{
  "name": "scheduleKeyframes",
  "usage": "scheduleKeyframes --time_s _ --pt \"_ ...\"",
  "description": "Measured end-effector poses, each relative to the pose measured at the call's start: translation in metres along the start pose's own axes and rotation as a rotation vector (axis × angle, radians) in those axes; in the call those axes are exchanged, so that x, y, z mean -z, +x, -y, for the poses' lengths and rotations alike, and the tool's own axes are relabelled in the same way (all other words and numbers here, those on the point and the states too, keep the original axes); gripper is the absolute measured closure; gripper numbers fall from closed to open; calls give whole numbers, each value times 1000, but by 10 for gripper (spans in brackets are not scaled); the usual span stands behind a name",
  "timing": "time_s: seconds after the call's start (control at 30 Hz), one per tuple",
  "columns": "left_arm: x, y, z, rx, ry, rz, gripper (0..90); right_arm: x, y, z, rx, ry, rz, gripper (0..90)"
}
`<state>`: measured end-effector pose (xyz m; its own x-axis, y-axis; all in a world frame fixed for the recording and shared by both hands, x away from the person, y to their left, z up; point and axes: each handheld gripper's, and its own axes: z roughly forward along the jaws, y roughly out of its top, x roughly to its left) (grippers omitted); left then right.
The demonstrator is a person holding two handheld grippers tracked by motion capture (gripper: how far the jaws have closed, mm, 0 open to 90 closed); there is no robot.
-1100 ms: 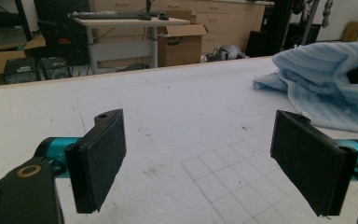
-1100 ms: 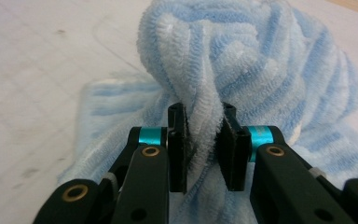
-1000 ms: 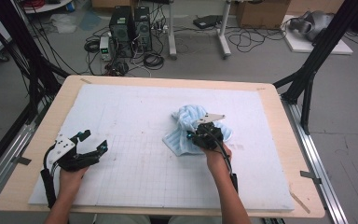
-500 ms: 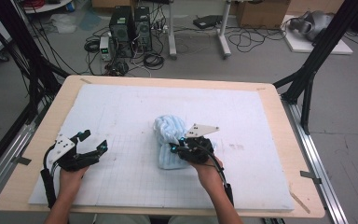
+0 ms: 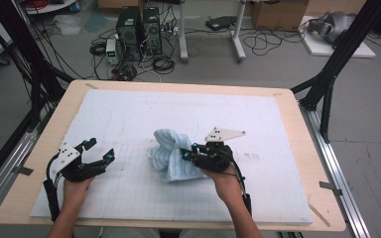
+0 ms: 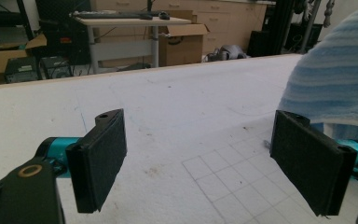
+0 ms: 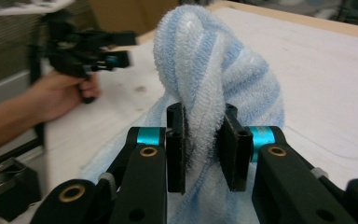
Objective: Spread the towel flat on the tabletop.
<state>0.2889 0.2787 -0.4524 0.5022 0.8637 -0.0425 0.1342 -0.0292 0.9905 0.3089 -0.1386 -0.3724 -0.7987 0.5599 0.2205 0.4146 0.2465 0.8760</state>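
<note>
A light blue striped towel lies bunched near the middle of the white gridded pad. My right gripper points left and is shut on a raised fold of the towel; its pads pinch the cloth from both sides. Its jaws have just been opening a little, with the fold still between them. My left gripper rests at the pad's left, open and with nothing between its pads. The towel rises at the right of the left gripper view. The left gripper appears far off in the right gripper view.
The pad lies on a wooden tabletop framed by black struts. Computers and cables sit on the floor beyond the far edge. Bare pad stretches behind and to the right of the towel.
My right gripper has carried the towel leftward across the pad and lifted it slightly, bunching the cloth into a taller heap. The left gripper has stayed where it was.
</note>
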Motion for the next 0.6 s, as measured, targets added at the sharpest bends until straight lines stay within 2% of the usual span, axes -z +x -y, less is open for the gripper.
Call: scheduleKeyframes --time_s 0.13,0.27,0.33,0.37,0.4,0.43,0.47,0.53,0.6 --pt "0 0 0 3 -3 1 190 -10 -28 4 -46 44 80 725" --pt "0 0 0 6 -3 0 190 -19 -46 9 -37 105 175 696" --pt "0 0 0 3 -3 1 190 -20 -53 11 -38 127 217 648" --pt "0 0 0 3 -3 1 190 -19 -57 12 -35 127 247 567" --pt "0 0 0 3 -3 2 190 -19 -57 12 -35 127 247 567" --pt "0 0 0 1 -3 2 190 -15 -58 12 -42 109 258 485" --pt "0 0 0 2 0 3 190 -15 -58 12 -42 109 258 485" --pt "0 0 0 4 -1 3 190 -7 -56 10 -4 85 294 405" --pt "0 0 0 0 0 3 190 3 -53 8 24 47 300 370"
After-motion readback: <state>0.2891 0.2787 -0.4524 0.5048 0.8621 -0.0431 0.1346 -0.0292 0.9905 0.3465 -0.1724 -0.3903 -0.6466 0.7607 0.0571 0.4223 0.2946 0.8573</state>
